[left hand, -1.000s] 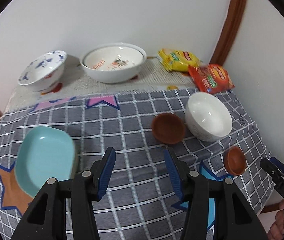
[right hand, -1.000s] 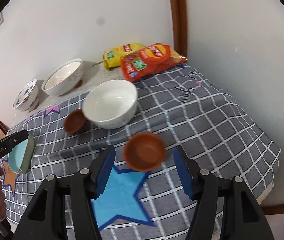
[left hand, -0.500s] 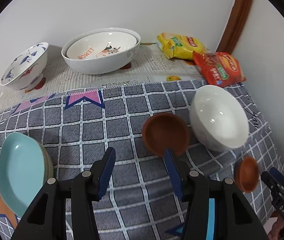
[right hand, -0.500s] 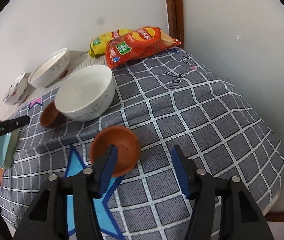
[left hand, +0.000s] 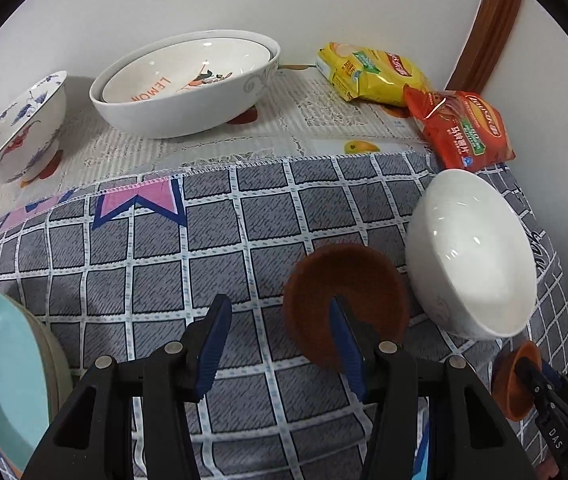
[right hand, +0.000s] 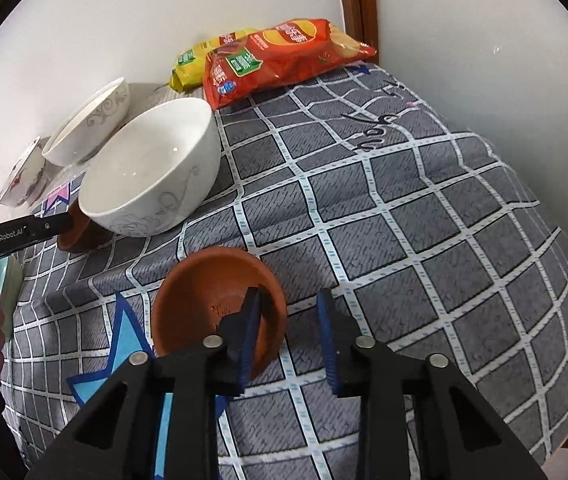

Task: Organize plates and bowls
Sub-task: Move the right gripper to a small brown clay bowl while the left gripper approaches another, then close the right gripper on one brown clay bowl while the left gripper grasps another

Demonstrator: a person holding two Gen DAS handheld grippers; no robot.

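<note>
Both claws are seen with jaws spread wide and nothing held. On the right claw [right hand: 288,332], the left finger [right hand: 250,332] is positioned inside the near brown bowl [right hand: 212,300] and the right finger outside it, so the bowl's near rim lies in the gap. On the left claw [left hand: 280,344], the right finger [left hand: 346,344] is seen over the far brown bowl [left hand: 344,292], while the left finger stands over bare cloth; contact cannot be confirmed from either view.

The far brown bowl is found just beside, possibly touching, the white bowl [left hand: 472,256] on the checked tabletop [left hand: 212,232]. A teal plate [left hand: 0,364] is stacked on another at the left edge. Two nested bowls [left hand: 188,80] and a patterned bowl [left hand: 20,124] are placed near the wall, with snack bags [left hand: 416,96] in the corner.

The step in hand is judged to be a rim pinch on each brown bowl, likely for stacking. It is advised that each rim be seated deep between the pads before closing, that pressure be applied squarely to prevent tipping, and that the left lift be made straight up so the white bowl is not knocked.
</note>
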